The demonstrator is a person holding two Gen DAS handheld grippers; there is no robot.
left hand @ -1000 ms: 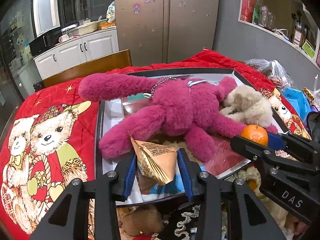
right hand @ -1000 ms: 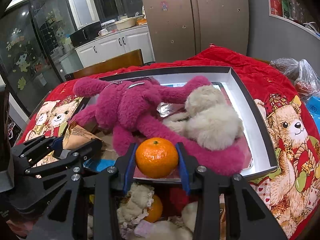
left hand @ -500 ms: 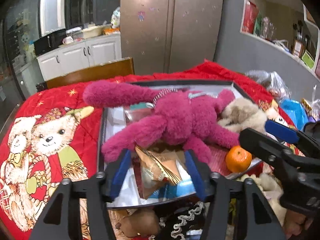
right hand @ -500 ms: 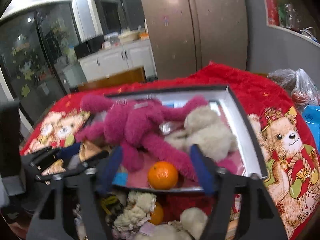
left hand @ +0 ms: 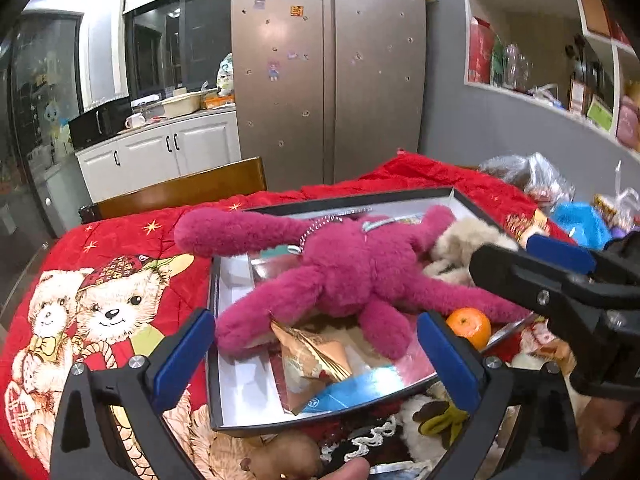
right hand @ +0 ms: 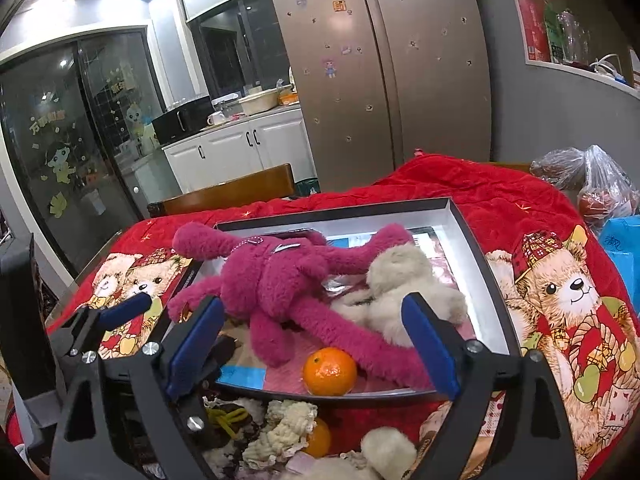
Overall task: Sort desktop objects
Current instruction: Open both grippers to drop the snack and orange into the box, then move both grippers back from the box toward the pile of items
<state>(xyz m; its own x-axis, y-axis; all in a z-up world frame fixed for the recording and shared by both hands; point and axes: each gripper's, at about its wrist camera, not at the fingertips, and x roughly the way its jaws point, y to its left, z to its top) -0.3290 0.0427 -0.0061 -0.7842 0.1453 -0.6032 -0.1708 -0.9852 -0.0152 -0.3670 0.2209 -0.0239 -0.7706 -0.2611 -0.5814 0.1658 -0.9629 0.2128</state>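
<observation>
So on the far left the red bear-print quilt (left hand: 104,280) covers the tabletop, and the left tongs (left hand: 316,354) hang over its near edge, spread wide with nothing between the blue pads. Just past them sits the shallow black-rimmed box (left hand: 214,360), and a crumpled gold snack packet (left hand: 308,356) lies in its near-left part, on top of a blue wrapper (left hand: 356,390). The big magenta plush (left hand: 344,276) sprawls face down across the middle of the box, one leg draped over the packet's far end. Moving right, the orange (right hand: 329,368) rests in the near part of the box, touching the magenta plush's long limb, and the right tongs (right hand: 312,340) are pulled open around that spot but not touching it, holding nothing. A cream plush (right hand: 404,292) lies to the right of the magenta one, pressed against it. Nearer than the box there's a jumble of other soft toys and a second orange (right hand: 320,438).
</observation>
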